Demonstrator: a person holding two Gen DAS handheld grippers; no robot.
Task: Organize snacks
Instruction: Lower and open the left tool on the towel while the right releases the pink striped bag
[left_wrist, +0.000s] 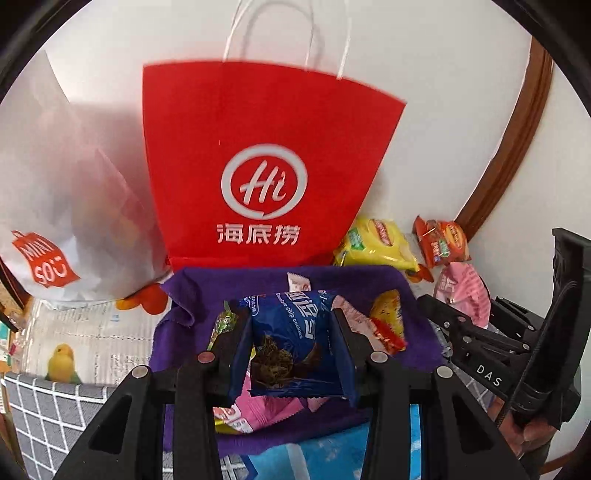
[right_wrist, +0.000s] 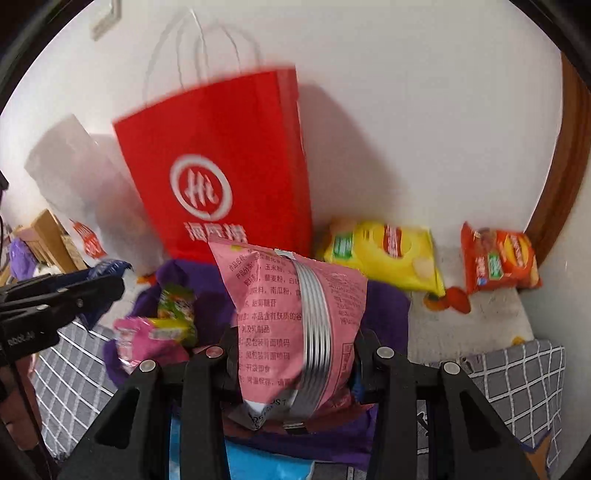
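- White wall backs a purple cloth (left_wrist: 207, 295) strewn with small snacks.
- Left gripper (left_wrist: 291, 349) clamps a blue chocolate-chip cookie packet (left_wrist: 291, 332); right gripper (right_wrist: 295, 365) clamps a pink foil snack bag (right_wrist: 288, 310).
- Red paper carrier bag (left_wrist: 266, 166) stands far behind.
- Yellow chip bag (right_wrist: 384, 254) and orange chip bag (right_wrist: 498, 258) lie far right, unsorted; most work remains.

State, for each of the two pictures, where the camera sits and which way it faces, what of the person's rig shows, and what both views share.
Left wrist: on the left claw, facing down-forward at the red bag; its fingers grip a blue cookie packet; right claw at the right edge.
Right wrist: on the right claw, facing likewise; gripping a pink packet; left claw at the left edge.
Shared: red bag, purple cloth, yellow chip bag.
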